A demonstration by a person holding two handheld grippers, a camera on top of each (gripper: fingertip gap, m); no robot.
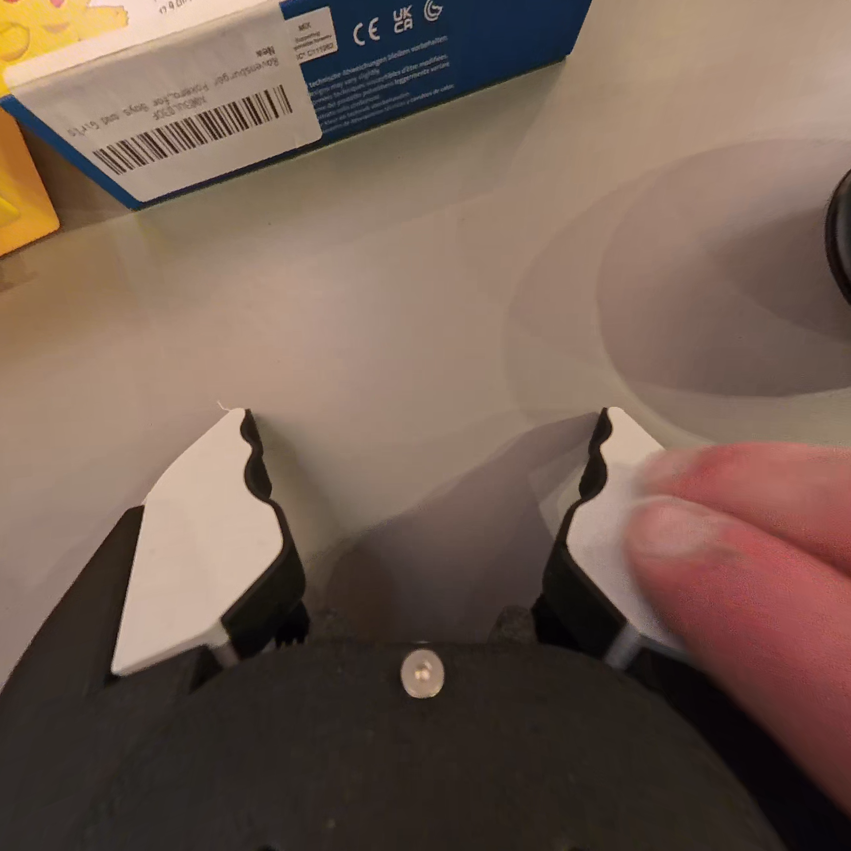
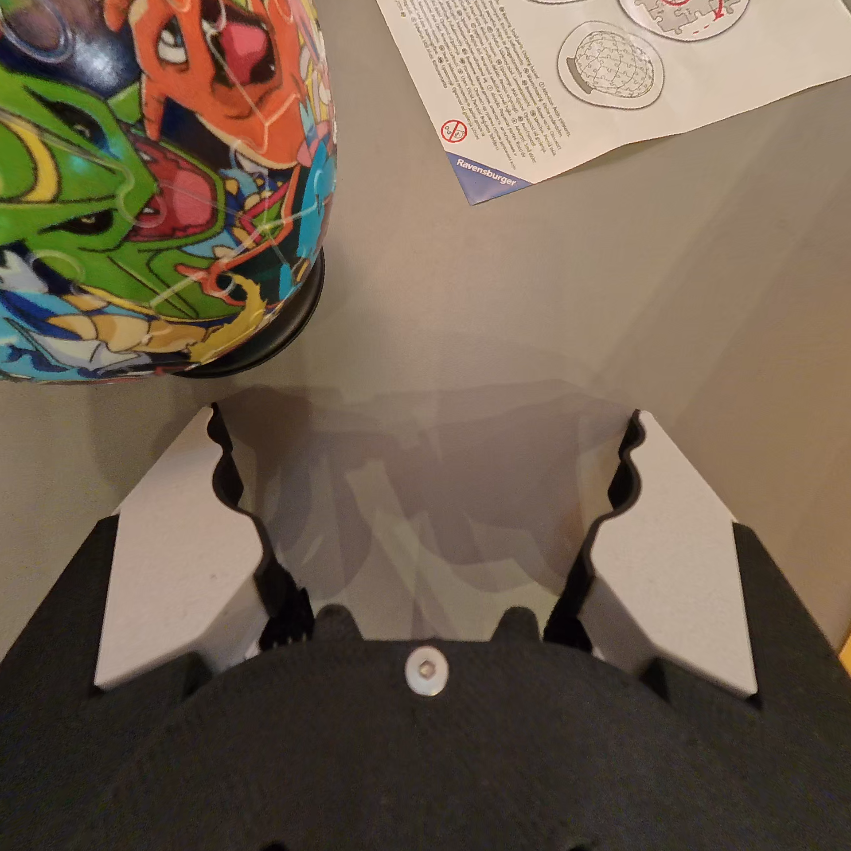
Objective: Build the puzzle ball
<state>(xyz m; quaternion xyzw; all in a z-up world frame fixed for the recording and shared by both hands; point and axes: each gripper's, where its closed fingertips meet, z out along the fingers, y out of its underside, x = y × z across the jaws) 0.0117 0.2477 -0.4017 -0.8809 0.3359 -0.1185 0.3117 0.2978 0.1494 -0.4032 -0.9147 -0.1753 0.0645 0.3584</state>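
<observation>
While both tools [image 1: 426, 410] [image 2: 426, 407] gape empty over the tabletop [image 2: 506, 299], the ball [image 2: 138, 184] sits at ten o'clock of the right one.

The puzzle ball [image 2: 138, 193] looks glossy plastic on a shiny black ring [image 2: 294, 322]; the desk [image 2: 506, 299] is smooth and matt (faintly sheened), the instruction sheet [image 2: 621, 92] paper, the box [image 1: 276, 83] cardboard.

A blue box [image 1: 285, 87] with a white barcode sticker [image 1: 179, 106] lies on the grey desk [image 1: 368, 299]. A folded printed sheet [image 2: 621, 87] lies well apart.
</observation>
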